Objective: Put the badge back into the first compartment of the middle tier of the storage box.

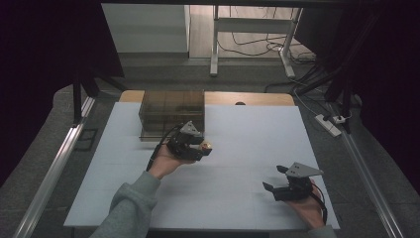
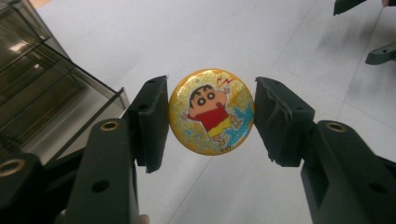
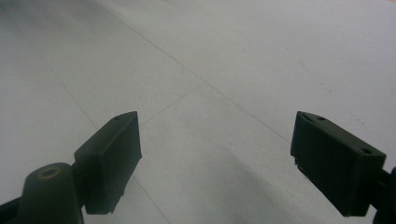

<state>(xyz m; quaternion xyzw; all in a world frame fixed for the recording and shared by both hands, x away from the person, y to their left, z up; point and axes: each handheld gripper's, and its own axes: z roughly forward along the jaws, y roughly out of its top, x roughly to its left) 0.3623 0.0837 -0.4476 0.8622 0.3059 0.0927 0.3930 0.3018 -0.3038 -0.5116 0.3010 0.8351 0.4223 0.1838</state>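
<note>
High view. The left claw [image 1: 205,147], held up off the white tabletop [image 1: 237,198], grips a round badge [image 1: 207,147] at its tips. The smoked, clear drawer box [image 1: 172,113] stands just beyond and slightly to the left of this claw, near it but apart. The right claw [image 1: 275,178] rests low over the near right of the tabletop, well apart from both badge and box, so the left claw is plainly the nearer to the box.

Left gripper view. The badge [image 2: 211,112], gold with a cartoon child in a red shirt, sits face-on between the two pads, each pressing on an opposite edge; being round, it has no long axis, and its flat face looks back along the claw. The drawer box [image 2: 42,88] lies to the claw's left and a little below. Judged from this, the coming move turns on swinging left toward the box.

Right gripper view. The right claw [image 3: 215,161] stands wide with nothing between its jaws, above bare tabletop [image 3: 224,70].
</note>
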